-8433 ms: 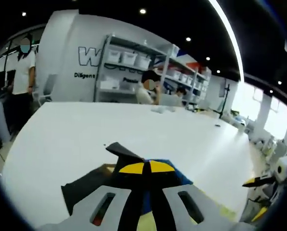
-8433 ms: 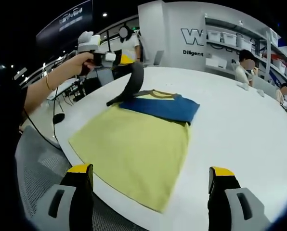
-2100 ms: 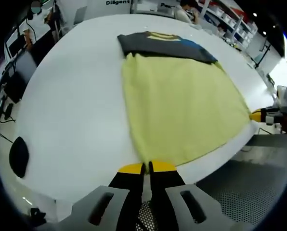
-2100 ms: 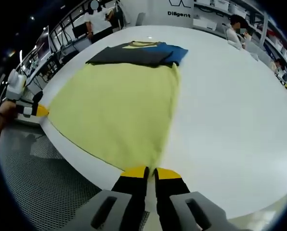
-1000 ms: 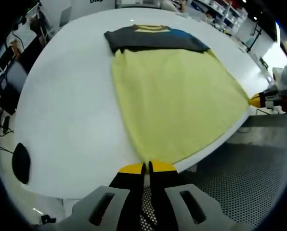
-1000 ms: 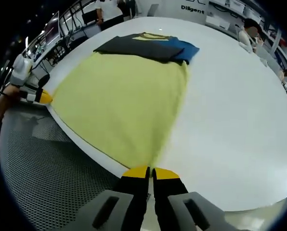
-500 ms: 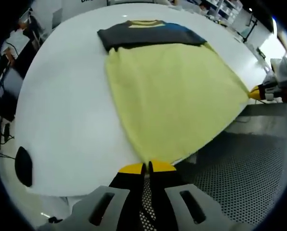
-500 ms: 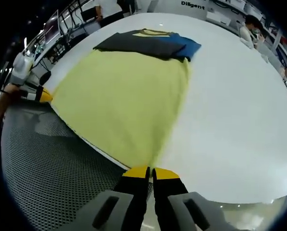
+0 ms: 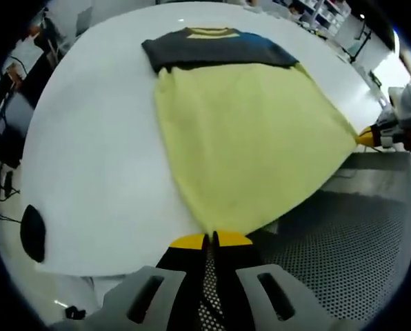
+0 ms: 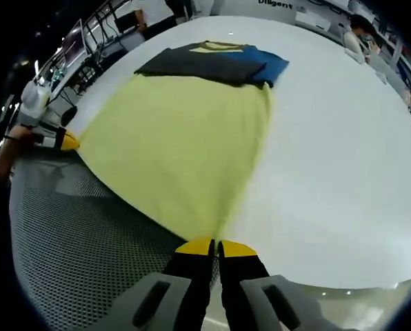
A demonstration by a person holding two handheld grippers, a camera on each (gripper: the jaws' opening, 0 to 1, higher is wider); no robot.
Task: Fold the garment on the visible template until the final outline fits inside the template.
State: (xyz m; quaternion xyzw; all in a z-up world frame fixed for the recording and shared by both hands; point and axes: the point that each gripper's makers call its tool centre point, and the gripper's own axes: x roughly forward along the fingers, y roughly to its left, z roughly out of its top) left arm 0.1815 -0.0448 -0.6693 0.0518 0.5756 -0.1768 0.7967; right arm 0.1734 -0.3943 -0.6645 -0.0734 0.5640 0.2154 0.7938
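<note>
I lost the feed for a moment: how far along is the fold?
Done: both sleeves lie folded across the top of the shirt. In hand: the left gripper and right gripper each pinch a hem corner, lifted off the table edge. Left: folding the hem up toward the collar.

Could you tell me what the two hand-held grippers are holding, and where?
Both hold the yellow garment by its bottom hem: the left hand-held gripper pinches one corner, the right hand-held gripper the other.

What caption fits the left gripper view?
Left gripper pinching a yellow shirt's hem corner, stretched over the white table.
</note>
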